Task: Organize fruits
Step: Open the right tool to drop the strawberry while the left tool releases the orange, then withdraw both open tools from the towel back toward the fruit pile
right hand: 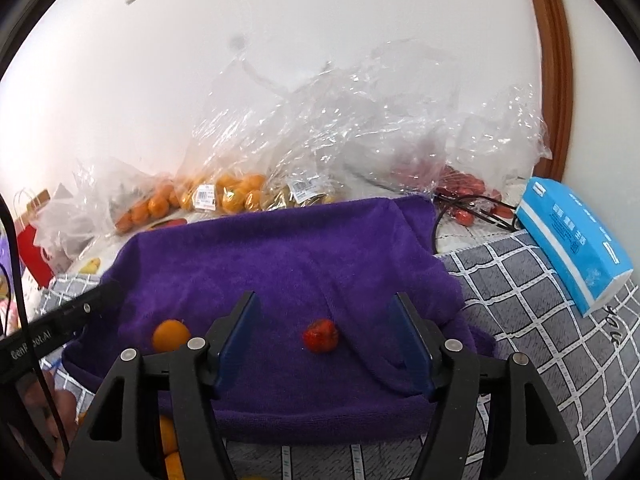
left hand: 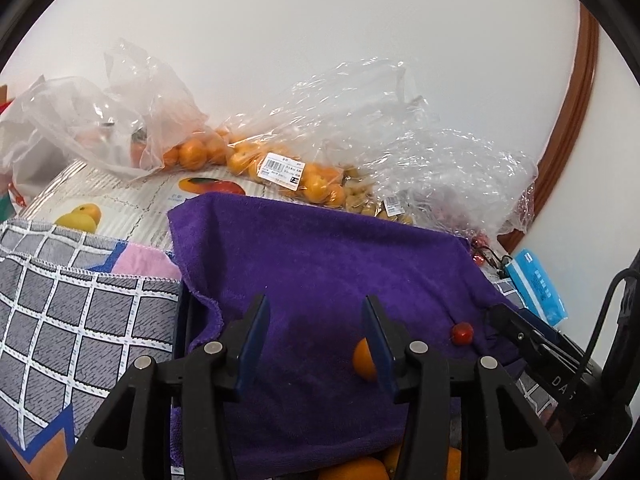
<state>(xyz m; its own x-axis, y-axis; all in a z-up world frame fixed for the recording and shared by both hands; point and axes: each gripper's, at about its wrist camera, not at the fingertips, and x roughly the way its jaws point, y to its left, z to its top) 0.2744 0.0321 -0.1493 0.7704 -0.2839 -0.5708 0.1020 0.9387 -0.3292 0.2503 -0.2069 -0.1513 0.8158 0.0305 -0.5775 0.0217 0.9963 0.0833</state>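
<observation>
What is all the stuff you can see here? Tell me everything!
towel: one, purple, middle, draped over something
orange: one, orange, on towel, left
red fruit: one, red, on towel, middle
plastic bags: several, clear, behind towel by the wall, holding oranges and other fruit
price labels: a few, white, on bags
tissue pack: one, blue, right of towel
checked cloth: grey and white, under the towel
paper bag: one, red, far left
left gripper: black, blue jaws, open
right gripper: black, blue jaws, open
</observation>
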